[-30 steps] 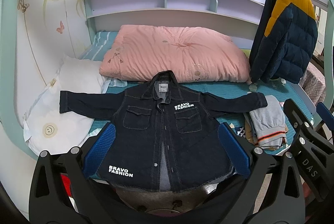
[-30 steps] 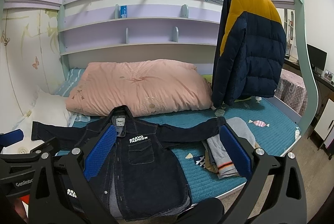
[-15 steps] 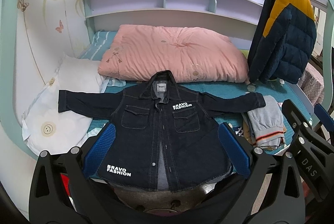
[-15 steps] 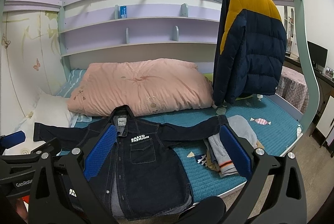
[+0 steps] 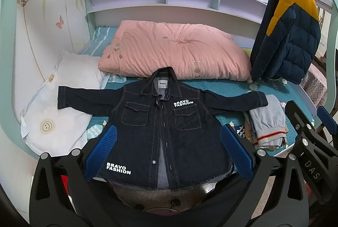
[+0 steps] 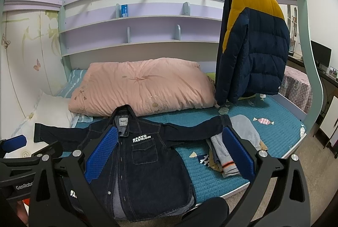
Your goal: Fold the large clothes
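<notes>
Two hand-held grippers hover side by side over the near edge of the bed, both spread wide with nothing between their blue ribbed pads. Straight ahead of the left hand-held gripper [image 5: 168, 149] lies the dark denim button-front jacket with white "BRAVO FASHION" lettering [image 5: 160, 131], spread flat and face up on the teal quilted bed cover [image 5: 228, 84], collar pointing away, both sleeves stretched out sideways and its hem hanging toward the gripper. From the right hand-held gripper [image 6: 169, 155] the same jacket [image 6: 147, 163] sits ahead and to its left. Beside the jacket's sleeve cuff on the right rests a small pile of folded grey and tan clothes [image 6: 230, 148], just in front of that gripper's right finger. Beyond the collar lies a large pink quilted duvet [image 5: 175, 51]. A white pillow with a smiley face [image 5: 61, 112] lies under the far-left sleeve. Farther off to the right hangs a navy and mustard puffer coat [image 6: 253, 43].
</notes>
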`<state>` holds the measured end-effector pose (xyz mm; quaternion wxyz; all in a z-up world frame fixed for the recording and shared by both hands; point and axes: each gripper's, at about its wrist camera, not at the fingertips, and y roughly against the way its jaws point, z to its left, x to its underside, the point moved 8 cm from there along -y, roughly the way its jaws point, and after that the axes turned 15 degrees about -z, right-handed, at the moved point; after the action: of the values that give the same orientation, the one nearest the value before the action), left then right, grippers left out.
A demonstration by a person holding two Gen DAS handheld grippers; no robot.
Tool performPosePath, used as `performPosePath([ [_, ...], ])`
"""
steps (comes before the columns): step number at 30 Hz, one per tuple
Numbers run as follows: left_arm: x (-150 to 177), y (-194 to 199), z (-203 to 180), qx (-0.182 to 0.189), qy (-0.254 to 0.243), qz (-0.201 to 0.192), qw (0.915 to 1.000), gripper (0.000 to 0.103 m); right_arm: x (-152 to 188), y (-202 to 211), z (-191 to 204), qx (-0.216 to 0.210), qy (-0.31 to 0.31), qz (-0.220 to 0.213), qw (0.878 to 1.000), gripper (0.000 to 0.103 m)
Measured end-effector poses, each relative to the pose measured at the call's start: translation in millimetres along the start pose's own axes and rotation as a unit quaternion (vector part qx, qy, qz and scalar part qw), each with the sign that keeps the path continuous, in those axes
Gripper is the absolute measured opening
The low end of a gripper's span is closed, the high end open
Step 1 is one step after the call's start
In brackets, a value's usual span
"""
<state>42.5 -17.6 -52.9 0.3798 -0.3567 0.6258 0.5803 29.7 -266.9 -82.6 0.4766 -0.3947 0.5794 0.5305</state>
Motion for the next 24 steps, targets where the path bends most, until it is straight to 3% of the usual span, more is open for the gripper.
performPosePath([
  [24,6.8,6.0,-1.0,0.009,0.001,0.001,1.0000,0.098,-1.8,13.8,-3.7,0.010,0.000,-0.007,1.000,0.096],
])
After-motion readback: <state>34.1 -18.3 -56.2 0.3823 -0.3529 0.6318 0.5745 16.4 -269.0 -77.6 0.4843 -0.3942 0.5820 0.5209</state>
